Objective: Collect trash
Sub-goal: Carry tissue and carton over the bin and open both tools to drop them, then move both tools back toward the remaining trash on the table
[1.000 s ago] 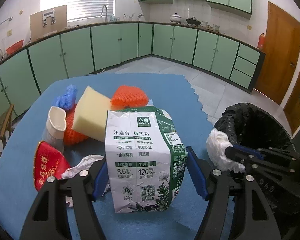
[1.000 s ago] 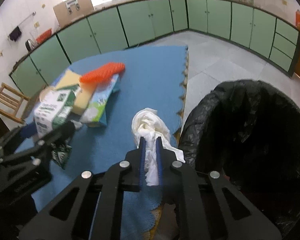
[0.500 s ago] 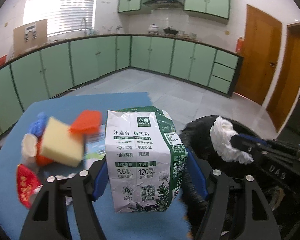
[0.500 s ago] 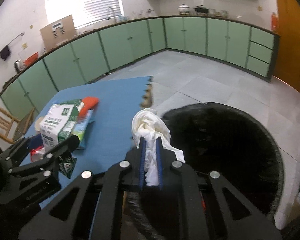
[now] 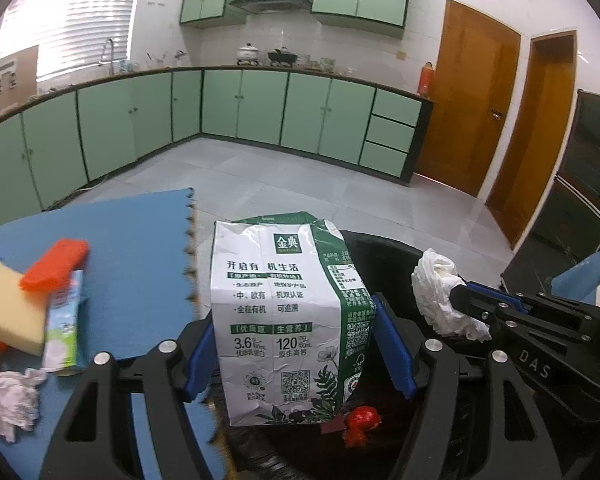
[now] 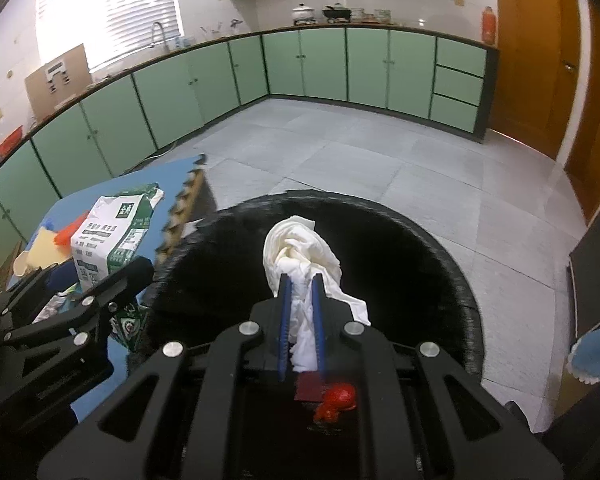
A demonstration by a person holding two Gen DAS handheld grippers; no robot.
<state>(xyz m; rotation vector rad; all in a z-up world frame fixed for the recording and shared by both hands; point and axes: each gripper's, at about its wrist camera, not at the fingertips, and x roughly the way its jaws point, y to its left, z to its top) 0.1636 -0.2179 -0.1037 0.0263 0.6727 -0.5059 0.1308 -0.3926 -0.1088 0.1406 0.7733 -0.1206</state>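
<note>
Right gripper [image 6: 300, 320]: its blue pads are closed narrowly on a crumpled white tissue [image 6: 300, 256], at frame centre in the right wrist view, hanging over the dark mouth of the black-lined trash bin [image 6: 452, 272]. Left gripper [image 5: 296, 352]: jaws set wide, pads pressing both sides of an upright green-and-white milk carton [image 5: 284, 320], at lower centre of the left wrist view; the carton's base sits over the bin's near rim, with the blue mat [image 5: 140, 248] to its left. A red scrap [image 6: 336, 398] already lies in the bin, at lower centre.

Step in hand, as judged: releasing both items into the bin. The tissue appears well inside the rim and could be dropped by simply opening the pads. The carton looks close to the edge; carrying it further toward the bin's middle before opening would keep it from tipping back onto the mat.

Remaining on the mat, at lower left of the left wrist view: a yellow sponge [image 5: 12, 312], an orange sponge [image 5: 56, 264], a small carton [image 5: 62, 328], a second tissue [image 5: 12, 400].
</note>
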